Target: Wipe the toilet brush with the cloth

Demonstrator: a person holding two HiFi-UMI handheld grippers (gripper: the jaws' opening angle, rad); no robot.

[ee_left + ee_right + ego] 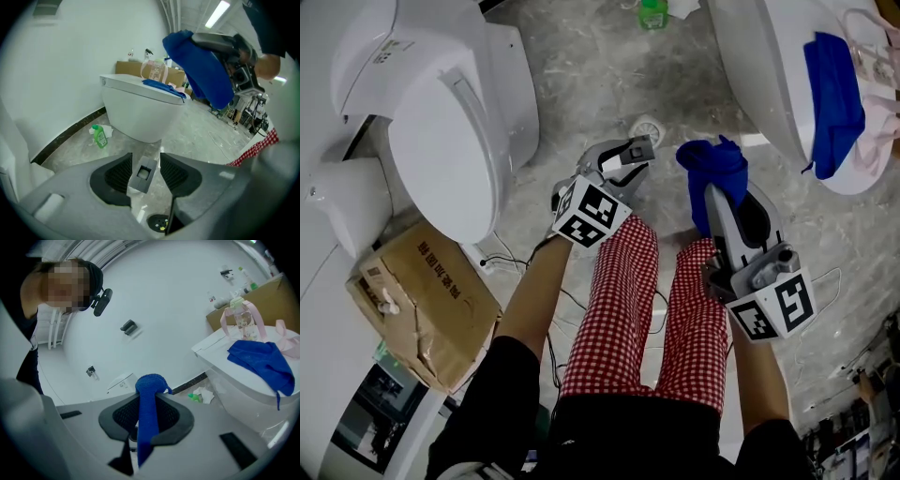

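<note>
My right gripper (713,190) (147,409) is shut on a bunched blue cloth (713,161) (150,389) that sticks up past its tips. It also shows in the left gripper view, where the cloth (202,70) hangs at the upper right. My left gripper (630,156) (144,165) points down at the floor, open. A small grey square-ended piece (143,172) stands between its pads with gaps on both sides. Whether that piece is the toilet brush's handle I cannot tell. No brush head is in view.
A white toilet (450,122) stands at the left and another (769,66) at the right, with a second blue cloth (834,94) (262,361) on its tank lid. On the floor are a cardboard box (422,300), a green bottle (99,136), a round drain (647,127) and cables.
</note>
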